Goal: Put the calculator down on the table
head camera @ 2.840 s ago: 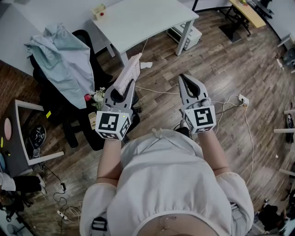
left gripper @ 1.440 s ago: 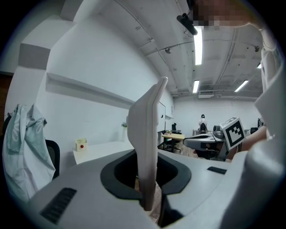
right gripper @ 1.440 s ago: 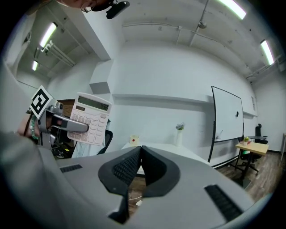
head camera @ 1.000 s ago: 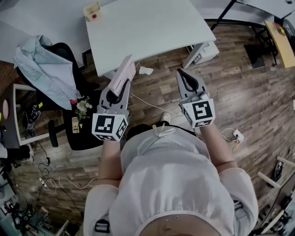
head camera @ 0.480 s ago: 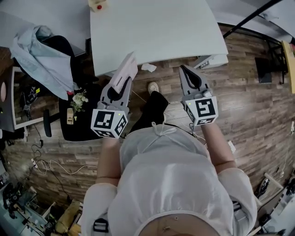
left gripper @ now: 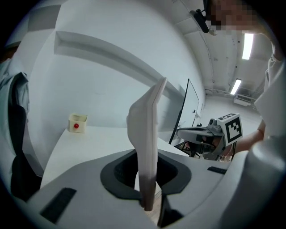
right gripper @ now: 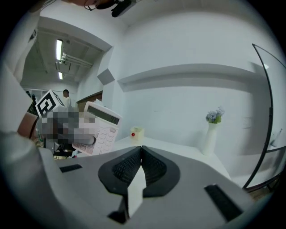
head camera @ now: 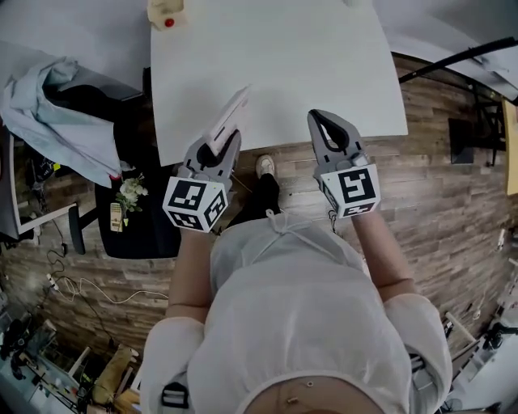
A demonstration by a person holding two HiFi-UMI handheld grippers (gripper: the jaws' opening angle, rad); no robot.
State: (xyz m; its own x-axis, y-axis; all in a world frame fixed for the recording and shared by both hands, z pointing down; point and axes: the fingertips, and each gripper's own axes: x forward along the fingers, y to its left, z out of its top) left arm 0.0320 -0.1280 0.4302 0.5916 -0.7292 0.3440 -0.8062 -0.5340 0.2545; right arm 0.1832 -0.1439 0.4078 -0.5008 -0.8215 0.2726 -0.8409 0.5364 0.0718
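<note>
My left gripper (head camera: 220,144) is shut on the lower end of a pale pink calculator (head camera: 227,120). The calculator stands on edge, tilted, and reaches over the front edge of the white table (head camera: 283,57). In the left gripper view the calculator (left gripper: 149,129) rises edge-on between the dark pads. The right gripper view shows its key face (right gripper: 100,129) at the left. My right gripper (head camera: 324,116) is shut with nothing in it, its tip over the table's front edge. Its jaws (right gripper: 141,148) meet, and it also shows in the left gripper view (left gripper: 193,131).
A small yellow box with a red button (head camera: 164,14) sits at the table's far left corner. A white vase of flowers (right gripper: 211,132) stands further right. A black chair with pale blue cloth (head camera: 48,105) and a flower bunch (head camera: 129,192) is left of me on wooden floor.
Both grippers have come forward from over the floor to the table's front edge. The calculator stays clamped in the left gripper. The right gripper stays shut and empty.
</note>
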